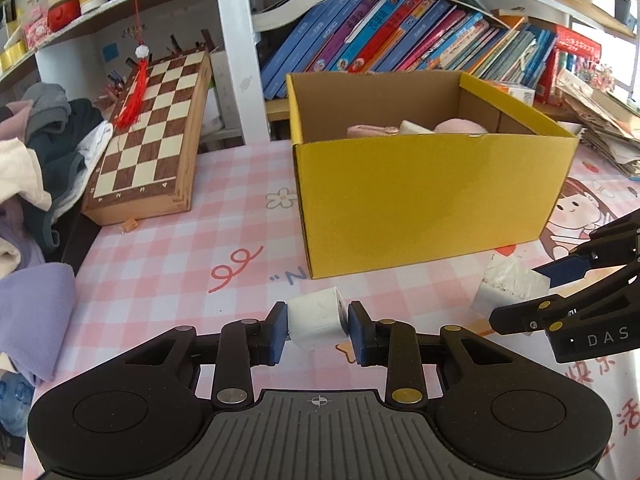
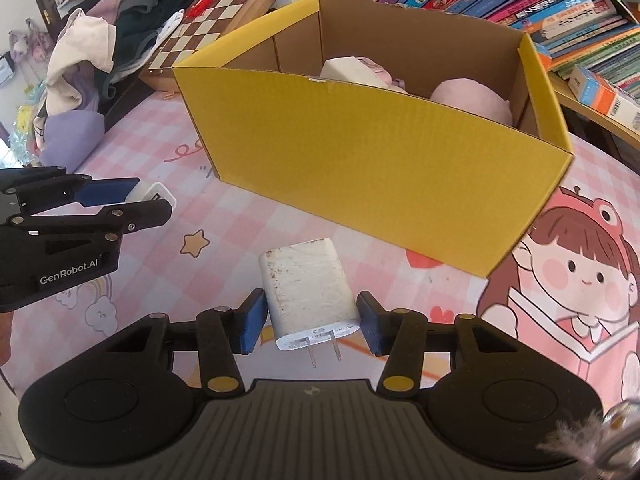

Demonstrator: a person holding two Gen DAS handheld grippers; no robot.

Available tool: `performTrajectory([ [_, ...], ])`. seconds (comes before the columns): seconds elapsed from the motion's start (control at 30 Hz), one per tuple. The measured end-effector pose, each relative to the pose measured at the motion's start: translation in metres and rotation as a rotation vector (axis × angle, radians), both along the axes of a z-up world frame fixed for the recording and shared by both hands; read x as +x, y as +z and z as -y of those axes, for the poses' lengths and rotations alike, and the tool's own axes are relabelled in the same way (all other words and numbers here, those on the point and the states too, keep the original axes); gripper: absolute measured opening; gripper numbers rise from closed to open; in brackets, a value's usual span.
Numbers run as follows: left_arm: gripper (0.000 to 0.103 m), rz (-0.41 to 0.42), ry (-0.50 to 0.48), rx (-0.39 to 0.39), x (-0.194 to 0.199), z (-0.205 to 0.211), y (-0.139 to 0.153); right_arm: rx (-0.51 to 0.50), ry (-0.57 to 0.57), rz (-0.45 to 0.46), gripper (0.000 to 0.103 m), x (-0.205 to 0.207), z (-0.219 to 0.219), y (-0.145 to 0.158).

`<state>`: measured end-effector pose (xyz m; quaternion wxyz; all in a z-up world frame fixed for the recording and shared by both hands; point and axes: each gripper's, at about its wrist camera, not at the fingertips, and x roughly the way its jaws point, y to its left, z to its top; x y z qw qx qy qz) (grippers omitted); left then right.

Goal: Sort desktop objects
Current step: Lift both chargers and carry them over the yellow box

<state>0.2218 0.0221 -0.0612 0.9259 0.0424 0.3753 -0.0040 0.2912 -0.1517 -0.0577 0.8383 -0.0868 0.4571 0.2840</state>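
Note:
A yellow cardboard box stands on the pink checked desk mat; it also shows in the right wrist view, holding pink soft items and a white object. My left gripper is shut on a small white charger cube, just in front of the box's left corner; it also shows in the right wrist view. My right gripper sits around a larger white plug charger lying on the mat with its prongs toward the camera; its pads stand a little apart from the charger's sides. The charger shows in the left wrist view.
A wooden chessboard leans at the back left beside a pile of clothes. Bookshelves with many books stand behind the box. A stack of papers lies at the right.

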Motion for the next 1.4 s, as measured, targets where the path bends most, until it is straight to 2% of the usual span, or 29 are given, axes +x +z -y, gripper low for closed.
performTrajectory([
  [0.5,0.031,0.044,-0.080,-0.038,-0.046,0.010,0.023,-0.017,-0.096,0.008,0.047,-0.055,0.025,0.016],
  [0.9,0.031,0.078,-0.168,-0.025,-0.070,0.017,0.041,-0.016,-0.179,0.031,0.047,-0.100,0.044,0.027],
  [1.4,0.031,0.145,-0.260,-0.031,-0.081,0.029,0.067,0.011,-0.214,0.072,0.047,-0.115,0.059,0.059],
])
